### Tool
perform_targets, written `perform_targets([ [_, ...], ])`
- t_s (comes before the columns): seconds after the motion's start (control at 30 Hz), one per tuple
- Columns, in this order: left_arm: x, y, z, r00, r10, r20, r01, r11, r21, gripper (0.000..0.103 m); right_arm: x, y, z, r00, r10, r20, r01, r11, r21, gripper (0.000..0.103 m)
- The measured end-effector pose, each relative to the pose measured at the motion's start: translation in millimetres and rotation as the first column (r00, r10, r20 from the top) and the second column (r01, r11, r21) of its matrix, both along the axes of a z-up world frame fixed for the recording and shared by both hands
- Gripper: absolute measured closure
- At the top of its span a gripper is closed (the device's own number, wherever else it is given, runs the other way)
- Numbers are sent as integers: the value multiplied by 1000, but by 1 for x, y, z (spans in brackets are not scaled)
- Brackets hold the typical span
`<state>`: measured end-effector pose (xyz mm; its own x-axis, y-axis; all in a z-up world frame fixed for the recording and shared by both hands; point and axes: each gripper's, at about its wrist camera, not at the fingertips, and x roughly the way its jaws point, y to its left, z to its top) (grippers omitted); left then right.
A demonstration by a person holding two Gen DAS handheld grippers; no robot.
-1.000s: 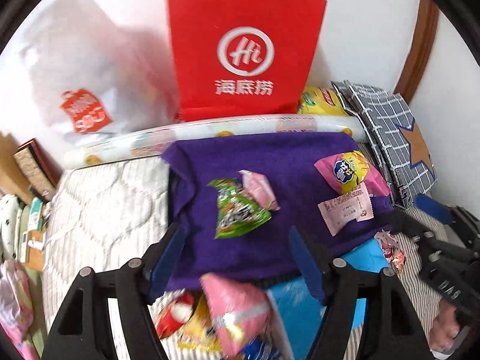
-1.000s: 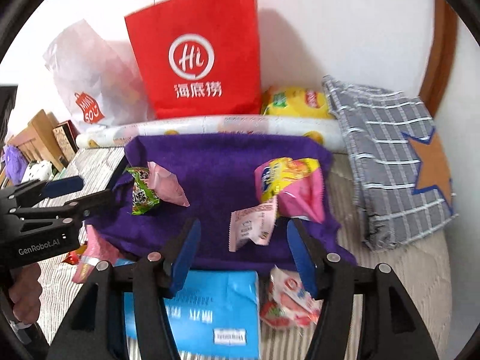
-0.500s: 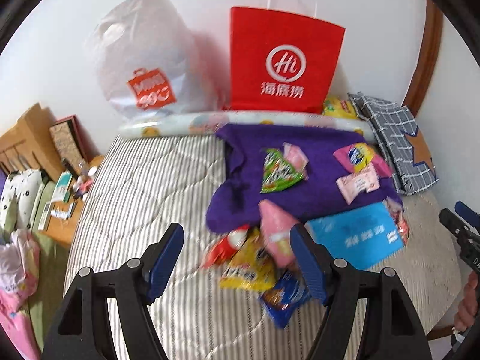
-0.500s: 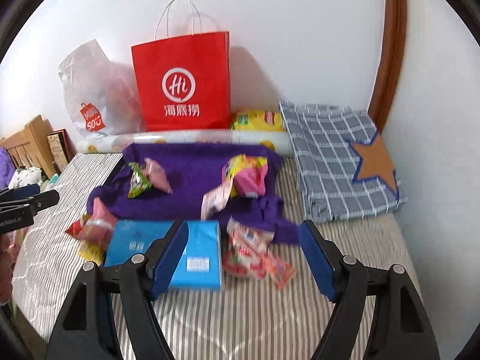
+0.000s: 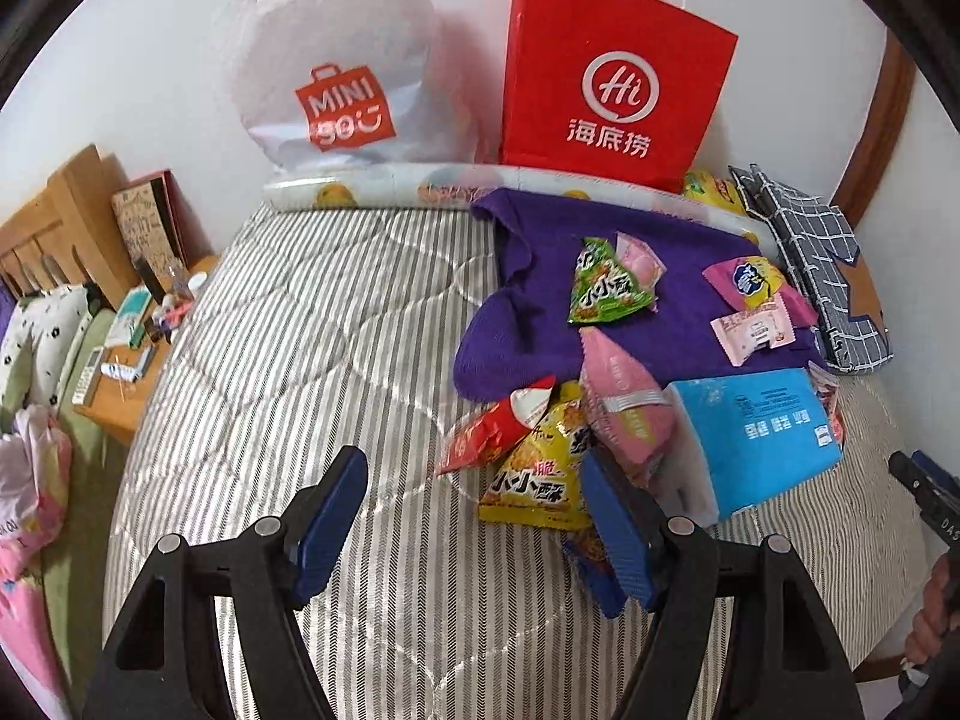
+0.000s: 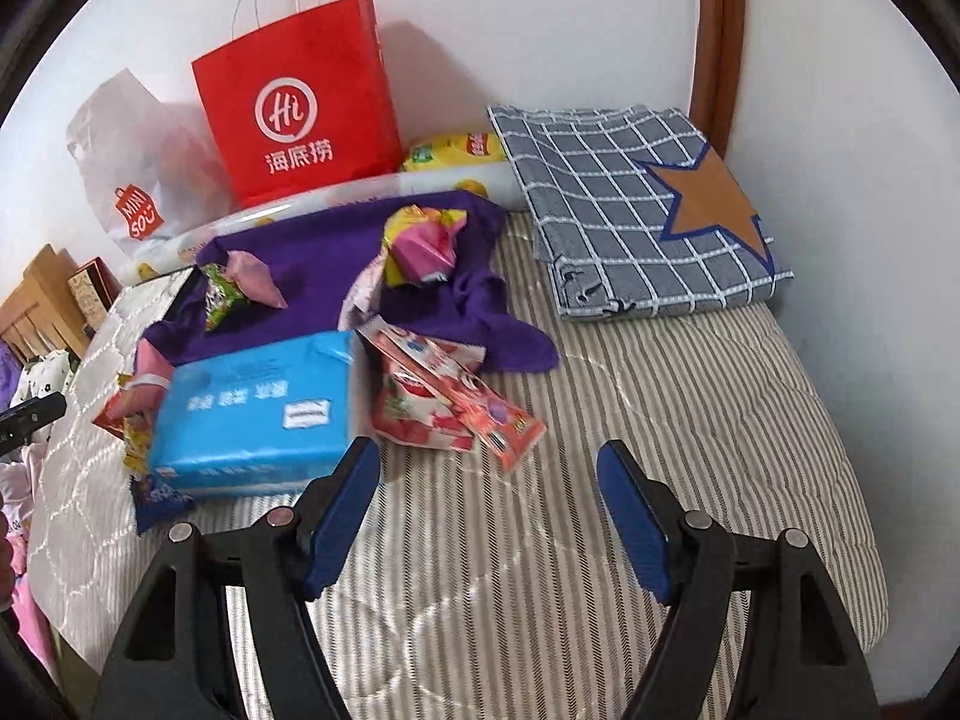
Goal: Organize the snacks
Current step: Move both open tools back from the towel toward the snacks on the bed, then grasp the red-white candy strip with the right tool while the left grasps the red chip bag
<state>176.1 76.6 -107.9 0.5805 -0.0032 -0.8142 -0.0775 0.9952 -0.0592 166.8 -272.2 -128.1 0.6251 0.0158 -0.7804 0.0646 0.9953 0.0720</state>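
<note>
Now both grippers stand farther back from the snacks than a second ago, so no pick has begun. The left gripper (image 5: pixel 474 516) is open and empty; a yellow snack packet (image 5: pixel 540 474) lies just beyond its right jaw. The right gripper (image 6: pixel 486 510) jaws are closing on nothing; the blue tissue pack (image 6: pixel 252 414) lies beyond its left jaw. A dark-blue packet (image 6: pixel 157 499) under it is mostly hidden.

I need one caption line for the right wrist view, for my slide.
Open right claw above a striped mattress, facing a blue tissue pack, scattered snack packets and a red paper bag.
</note>
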Motion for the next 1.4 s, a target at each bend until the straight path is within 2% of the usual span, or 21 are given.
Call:
perform_targets([
  [0.17, 9, 3, -11, 1000, 12, -25, -12, 1000, -14, 31, 13, -1, -16, 1000, 18, -17, -18, 1000, 7, 42],
  [0.33, 19, 4, -19, 999, 13, -39, -14, 1000, -16, 31, 35, 5, -33, 998, 59, -21, -59, 998, 17, 50],
  [0.6, 31, 0, -22, 999, -9, -37, 9, 1000, -19, 31, 66, 4, -48, 994, 106, -17, -104, 991, 79, 51],
  [1.0, 36, 0, -26, 999, -22, -43, 20, 999, -36, 31, 92, 3, -60, 982, 185, -34, -180, 977, 117, 53],
  [1.03, 36, 0, -26, 999, -22, -42, 21, 999, -37, 31, 93, 4, -61, 980, 196, -36, -190, 974, 123, 55],
  [1.13, 34, 2, -24, 999, -22, -40, 20, 999, -40, 31, 91, 3, -57, 977, 212, -38, -205, 969, 135, 70],
  [1.4, 23, 5, -19, 999, -24, -31, 23, 999, -48, 31, 62, -12, -42, 986, 158, -60, -148, 977, 151, 81],
])
